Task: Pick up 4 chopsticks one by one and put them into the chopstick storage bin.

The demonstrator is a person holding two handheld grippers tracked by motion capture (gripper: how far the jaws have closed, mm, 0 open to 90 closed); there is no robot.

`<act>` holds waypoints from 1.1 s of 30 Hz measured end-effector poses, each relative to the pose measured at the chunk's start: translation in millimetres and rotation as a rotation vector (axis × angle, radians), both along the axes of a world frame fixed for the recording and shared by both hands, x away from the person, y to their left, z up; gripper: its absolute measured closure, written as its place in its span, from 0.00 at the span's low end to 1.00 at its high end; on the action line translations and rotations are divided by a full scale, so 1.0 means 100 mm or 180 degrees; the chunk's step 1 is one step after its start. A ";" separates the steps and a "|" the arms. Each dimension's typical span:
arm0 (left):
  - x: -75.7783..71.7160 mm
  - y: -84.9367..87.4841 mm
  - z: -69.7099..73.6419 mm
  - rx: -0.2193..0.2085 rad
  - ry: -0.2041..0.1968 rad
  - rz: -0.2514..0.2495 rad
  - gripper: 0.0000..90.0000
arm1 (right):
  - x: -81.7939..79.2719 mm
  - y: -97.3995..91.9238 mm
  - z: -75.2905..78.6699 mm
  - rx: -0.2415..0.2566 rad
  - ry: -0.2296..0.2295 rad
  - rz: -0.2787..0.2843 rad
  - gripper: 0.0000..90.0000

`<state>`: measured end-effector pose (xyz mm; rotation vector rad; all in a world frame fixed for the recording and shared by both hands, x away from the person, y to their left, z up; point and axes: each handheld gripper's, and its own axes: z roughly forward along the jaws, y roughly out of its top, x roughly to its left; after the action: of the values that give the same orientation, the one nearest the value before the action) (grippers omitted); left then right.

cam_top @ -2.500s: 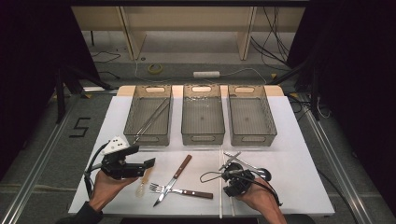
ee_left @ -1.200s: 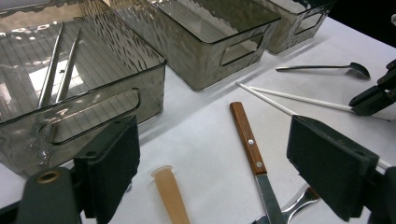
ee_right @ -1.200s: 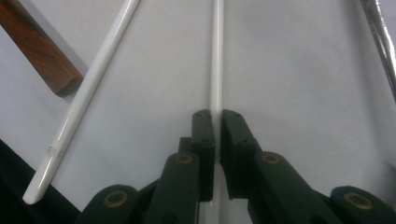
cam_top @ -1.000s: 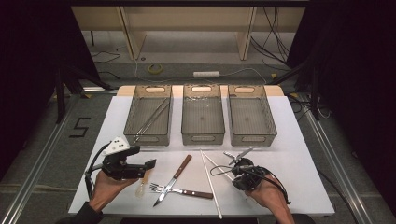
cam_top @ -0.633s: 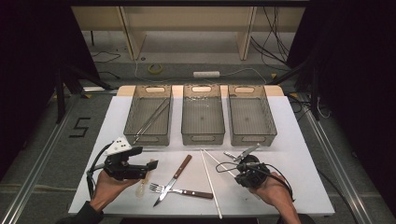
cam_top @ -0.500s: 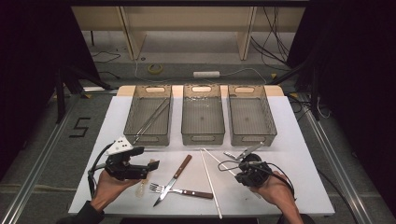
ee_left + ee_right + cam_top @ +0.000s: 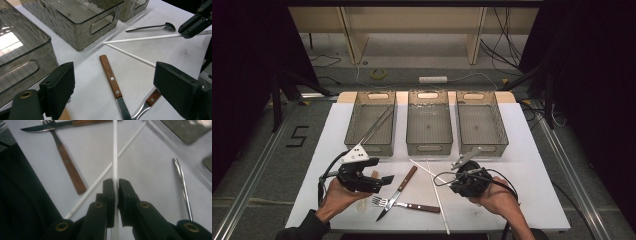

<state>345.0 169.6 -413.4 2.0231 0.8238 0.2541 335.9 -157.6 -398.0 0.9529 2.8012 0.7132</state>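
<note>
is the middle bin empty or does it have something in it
Empty. The high view looks straight down through the middle bin to its bare floor, while the left bin holds long thin sticks.

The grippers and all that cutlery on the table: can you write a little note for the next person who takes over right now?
Right gripper: shut on a white chopstick.
Left gripper: open, holding nothing, over the wooden-handled knife.
On the table: the second white chopstick, the knife, a wooden-handled fork and a metal spoon.
Three bins stand at the far side; the left bin already holds long thin utensils, while the other two look empty.
Done: one chopstick gripped.
Left, probably: bin that chopstick, then sort the second chopstick, knife, fork and spoon.
</note>
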 end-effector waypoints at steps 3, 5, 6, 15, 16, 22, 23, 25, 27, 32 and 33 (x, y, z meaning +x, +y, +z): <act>0.00 -0.07 0.02 0.0067 -0.0012 -0.0084 0.19 | -0.01 0.12 0.01 -0.0018 0.0007 0.0124 0.95; 0.01 -0.12 0.02 0.0143 -0.0039 -0.0149 0.19 | -0.01 0.19 0.01 -0.0032 0.0023 0.0204 0.95; 0.02 -0.15 0.02 0.0170 -0.0035 -0.0194 0.19 | -0.01 0.22 0.01 -0.0040 0.0020 0.0245 0.95; 0.00 -0.41 -0.02 0.0526 0.0003 -0.0652 0.20 | -0.04 0.37 -0.02 -0.0097 0.0047 0.0408 0.95; 0.00 -0.42 -0.02 0.0553 0.0016 -0.0685 0.20 | -0.04 0.38 -0.02 -0.0100 0.0046 0.0431 0.95; 0.01 -0.49 -0.03 0.0665 0.0030 -0.0792 0.21 | -0.07 0.42 0.02 -0.0075 -0.0003 0.0532 0.95; 0.00 -0.50 -0.04 0.0689 0.0025 -0.0798 0.21 | -0.07 0.42 0.03 -0.0071 -0.0027 0.0560 0.95; 0.00 -0.52 -0.05 0.0743 0.0026 -0.0841 0.22 | -0.08 0.44 0.04 -0.0070 -0.0028 0.0578 0.95; -0.01 -0.53 -0.05 0.0768 0.0027 -0.0859 0.23 | -0.09 0.46 0.05 -0.0059 -0.0016 0.0616 0.95; -0.02 -0.54 -0.08 0.0792 0.0062 -0.0924 0.27 | -0.10 0.50 0.07 -0.0060 -0.0027 0.0699 0.95; -0.02 -0.55 -0.08 0.0811 0.0062 -0.0937 0.28 | -0.11 0.51 0.07 -0.0058 -0.0021 0.0705 0.95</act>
<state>343.0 114.9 -421.8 2.3571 0.5144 0.1781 325.0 -106.4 -391.5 0.6418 2.9317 0.7119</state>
